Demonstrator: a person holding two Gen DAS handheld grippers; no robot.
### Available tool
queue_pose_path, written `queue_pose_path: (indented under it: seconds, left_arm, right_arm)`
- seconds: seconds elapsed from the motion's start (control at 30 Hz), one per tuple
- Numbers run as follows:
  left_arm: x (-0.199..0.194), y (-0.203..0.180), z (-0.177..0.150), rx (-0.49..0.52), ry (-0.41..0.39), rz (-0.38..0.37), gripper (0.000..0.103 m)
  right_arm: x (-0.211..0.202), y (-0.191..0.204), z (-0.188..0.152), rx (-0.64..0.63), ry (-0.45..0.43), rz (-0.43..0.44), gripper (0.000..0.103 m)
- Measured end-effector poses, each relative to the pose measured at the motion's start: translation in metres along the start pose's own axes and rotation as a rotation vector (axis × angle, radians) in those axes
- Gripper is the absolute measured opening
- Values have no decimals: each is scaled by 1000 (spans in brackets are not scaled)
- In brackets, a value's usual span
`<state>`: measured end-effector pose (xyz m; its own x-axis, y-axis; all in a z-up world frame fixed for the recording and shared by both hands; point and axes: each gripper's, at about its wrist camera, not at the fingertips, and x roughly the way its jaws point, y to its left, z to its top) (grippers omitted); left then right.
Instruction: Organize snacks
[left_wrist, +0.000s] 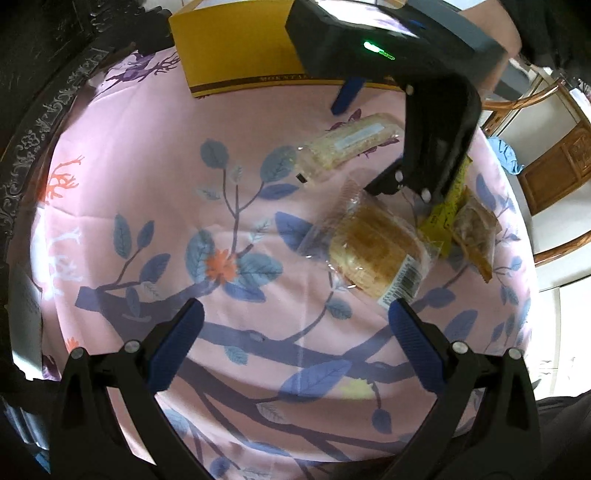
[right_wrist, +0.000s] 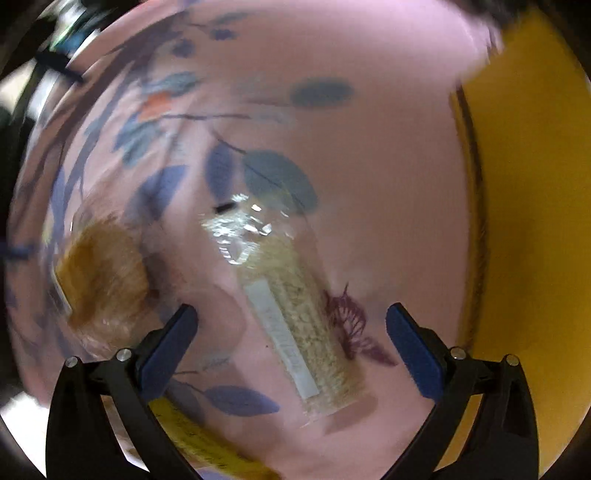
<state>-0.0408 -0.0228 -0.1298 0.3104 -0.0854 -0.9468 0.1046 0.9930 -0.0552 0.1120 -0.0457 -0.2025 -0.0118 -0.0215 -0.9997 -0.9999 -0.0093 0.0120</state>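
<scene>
Right wrist view: right gripper (right_wrist: 291, 317) jaws spread above wrapped cracker pack (right_wrist: 295, 314); left gripper (left_wrist: 295, 314) jaws spread too.

Item count on the desk (left_wrist: 147, 155):
- Wrapped snacks: four. One rice bar (left_wrist: 347, 147), one bread bun (left_wrist: 376, 251), one yellow bar (left_wrist: 448, 206), one brown pastry (left_wrist: 474, 229).
- Yellow box (left_wrist: 236, 48): one, at the far edge.
- Hand-held grippers: two, left hand-held gripper (left_wrist: 295, 325) and right hand-held gripper (right_wrist: 291, 325).
</scene>
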Motion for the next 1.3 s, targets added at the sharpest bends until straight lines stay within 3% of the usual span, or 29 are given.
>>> queue_pose_path:
  seconds: [0.13, 0.27, 0.37, 0.43, 0.53, 0.57, 0.6, 0.77, 0.97, 1.13, 1.27, 1.3]
  left_arm:
    - [1, 3, -1, -10, 8, 18, 101]
    - [7, 4, -1, -2, 32, 27, 101]
    - [10, 6, -1, -2, 38, 38, 101]
    - [9, 9, -1, -3, 30, 41, 101]
    - [6, 12, 0, -8, 12, 46, 101]
    - [6, 13, 0, -11, 8, 43, 101]
    - [5, 14, 0, -13, 5, 41, 101]
    - [0, 12, -2, 0, -18, 46, 101]
    - [-1, -7, 4, 62, -40, 20, 101]
    - [1, -36, 17, 178, -65, -7, 101]
    - [17, -51, 26, 282, -64, -16, 101]
    - [20, -52, 27, 293, -62, -21, 101]
  right_arm:
    - [-2, 0, -1, -14, -31, -8, 102]
    - [-6, 3, -27, 28, -97, -8, 102]
    - [-9, 2, -47, 88, -92, -34, 102]
    - [-13, 7, -56, 91, -94, -62, 94]
    - [-23, 26, -61, 70, -119, -103, 50]
    - [-27, 31, -65, 80, -143, -151, 29]
    - [-26, 33, -69, 107, -143, -169, 29]
    - [-30, 20, -94, 418, -199, -119, 29]
    - [-47, 26, -169, 842, -352, -102, 29]
    - [-77, 60, -255, 1200, -488, -126, 29]
    - [-105, 108, -294, 1347, -535, -168, 29]
    - [-102, 109, -290, 1365, -536, -170, 29]
